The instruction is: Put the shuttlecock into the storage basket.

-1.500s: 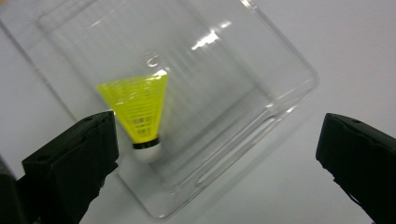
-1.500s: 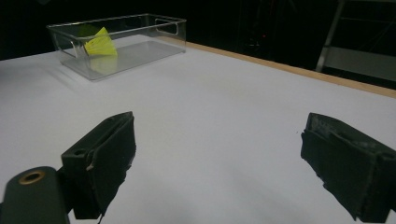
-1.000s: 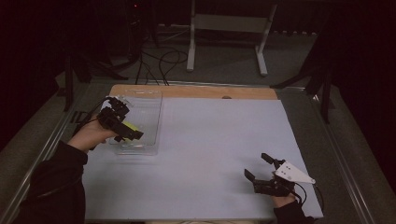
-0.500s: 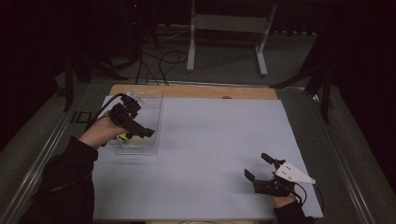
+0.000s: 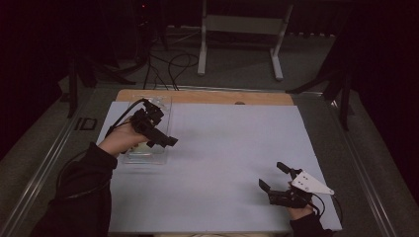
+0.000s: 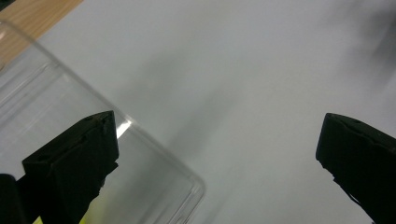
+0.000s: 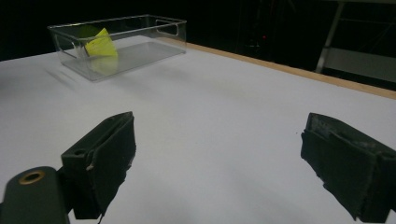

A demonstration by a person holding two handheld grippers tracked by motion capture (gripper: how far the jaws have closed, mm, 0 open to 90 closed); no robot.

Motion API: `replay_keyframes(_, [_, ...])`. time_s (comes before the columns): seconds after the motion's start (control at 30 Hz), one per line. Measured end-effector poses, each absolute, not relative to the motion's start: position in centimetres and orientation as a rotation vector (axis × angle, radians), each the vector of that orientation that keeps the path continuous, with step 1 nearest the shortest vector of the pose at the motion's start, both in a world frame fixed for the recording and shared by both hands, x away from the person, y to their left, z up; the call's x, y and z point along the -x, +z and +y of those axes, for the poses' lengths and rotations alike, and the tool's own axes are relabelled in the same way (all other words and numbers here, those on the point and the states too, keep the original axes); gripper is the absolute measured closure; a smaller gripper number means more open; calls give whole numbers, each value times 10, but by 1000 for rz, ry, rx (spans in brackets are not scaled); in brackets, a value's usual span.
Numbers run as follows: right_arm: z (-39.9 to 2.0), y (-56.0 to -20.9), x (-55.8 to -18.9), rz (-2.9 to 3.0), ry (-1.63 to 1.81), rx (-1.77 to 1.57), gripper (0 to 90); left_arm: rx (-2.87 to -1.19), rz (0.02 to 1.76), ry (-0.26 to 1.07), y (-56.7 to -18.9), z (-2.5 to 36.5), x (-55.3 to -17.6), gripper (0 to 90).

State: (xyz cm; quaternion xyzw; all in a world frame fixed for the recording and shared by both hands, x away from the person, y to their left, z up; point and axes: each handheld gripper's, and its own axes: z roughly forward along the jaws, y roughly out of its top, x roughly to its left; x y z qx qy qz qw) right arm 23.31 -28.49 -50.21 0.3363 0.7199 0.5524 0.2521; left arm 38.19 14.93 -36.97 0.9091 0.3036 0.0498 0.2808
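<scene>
Clear bin [image 5: 148,153] runs lengthwise away from person.

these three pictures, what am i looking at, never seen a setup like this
A person sits at a table covered in white, holding a two-jaw grasping tool in each hand. The high view looks down from above. The other two come from cameras riding on each tool, so the black blocks at the bottom are its own jaws. The left tool is open above a clear plastic bin with a yellow item inside. The right tool is open and holds nothing, low over the table near the person.
</scene>
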Motion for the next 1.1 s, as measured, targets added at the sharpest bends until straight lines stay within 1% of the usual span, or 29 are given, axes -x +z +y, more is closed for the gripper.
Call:
replay_keyframes(0.2, [-285,-502,-233,1957,1503,-916,101,-2453,709,126,-375,132,-379,0])
replay_keyframes(0.27, [-285,-502,-233,1957,1502,-916,101,-2453,699,132,-376,127,-377,0])
replay_keyframes(0.57, [-285,-502,-233,1957,1503,-916,101,-2467,579,94,-386,109,-370,0])
replay_keyframes(0.8, [-285,-502,-233,1959,1503,-913,101,-2452,545,82,-390,99,-364,0])
replay_keyframes(1.1, [-285,-502,-233,1961,1504,-911,101,-2444,469,66,-409,87,-348,0])
